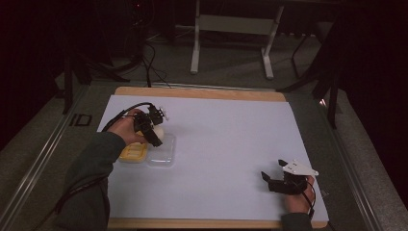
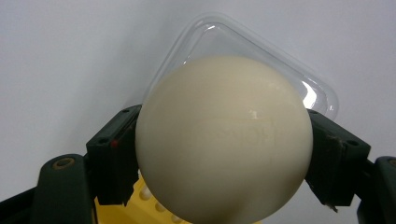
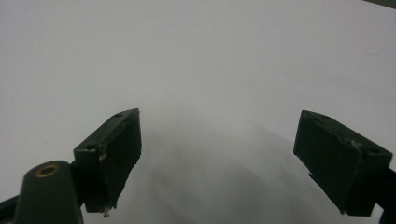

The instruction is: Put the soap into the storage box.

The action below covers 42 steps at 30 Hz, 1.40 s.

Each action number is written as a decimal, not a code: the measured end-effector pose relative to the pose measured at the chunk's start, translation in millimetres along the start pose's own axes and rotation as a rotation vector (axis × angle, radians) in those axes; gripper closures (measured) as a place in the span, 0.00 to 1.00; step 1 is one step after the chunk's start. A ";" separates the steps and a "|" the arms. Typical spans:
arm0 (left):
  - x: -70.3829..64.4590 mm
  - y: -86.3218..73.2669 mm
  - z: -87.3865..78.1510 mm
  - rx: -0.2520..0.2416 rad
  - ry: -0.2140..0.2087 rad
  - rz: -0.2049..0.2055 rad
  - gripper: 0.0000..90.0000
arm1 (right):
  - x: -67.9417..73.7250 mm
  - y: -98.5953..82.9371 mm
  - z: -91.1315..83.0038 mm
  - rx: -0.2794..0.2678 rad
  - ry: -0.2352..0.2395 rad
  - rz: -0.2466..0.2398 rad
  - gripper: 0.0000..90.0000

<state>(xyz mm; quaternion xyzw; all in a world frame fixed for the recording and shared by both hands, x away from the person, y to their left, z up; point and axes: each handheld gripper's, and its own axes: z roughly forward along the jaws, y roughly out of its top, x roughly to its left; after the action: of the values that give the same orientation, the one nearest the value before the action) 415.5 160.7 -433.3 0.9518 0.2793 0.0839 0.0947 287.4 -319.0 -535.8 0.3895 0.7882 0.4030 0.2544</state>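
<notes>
White tabletop (image 1: 231, 144): left hand-held gripper (image 2: 224, 154) clamps a cream ball (image 2: 224, 140) above the clear lid (image 2: 261, 51). Right hand-held gripper (image 3: 217, 154) gapes wide, idle; placing the ball likely comes next.

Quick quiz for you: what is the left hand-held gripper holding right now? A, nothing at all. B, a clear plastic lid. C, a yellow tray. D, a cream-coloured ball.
D: in the left gripper view the left hand-held gripper has its two black jaws pressed against either side of a cream-coloured ball, with the clear plastic lid and yellow tray lying beneath it, ungripped.
</notes>
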 end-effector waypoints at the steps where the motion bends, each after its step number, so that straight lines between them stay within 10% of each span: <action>1: 0.6 -0.7 -0.4 -0.001 0.001 0.001 0.25 | 0.1 0.0 -0.1 0.000 0.000 0.001 0.17; 42: 11.4 -32.0 -8.2 -0.025 0.027 -0.046 0.25 | 0.3 -0.3 -0.8 -0.008 -0.005 -0.003 0.17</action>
<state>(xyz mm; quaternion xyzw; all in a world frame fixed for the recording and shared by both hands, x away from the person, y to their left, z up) 406.7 194.5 -431.4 0.9427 0.3011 0.0981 0.1048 286.6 -319.2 -535.7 0.3883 0.7865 0.4047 0.2586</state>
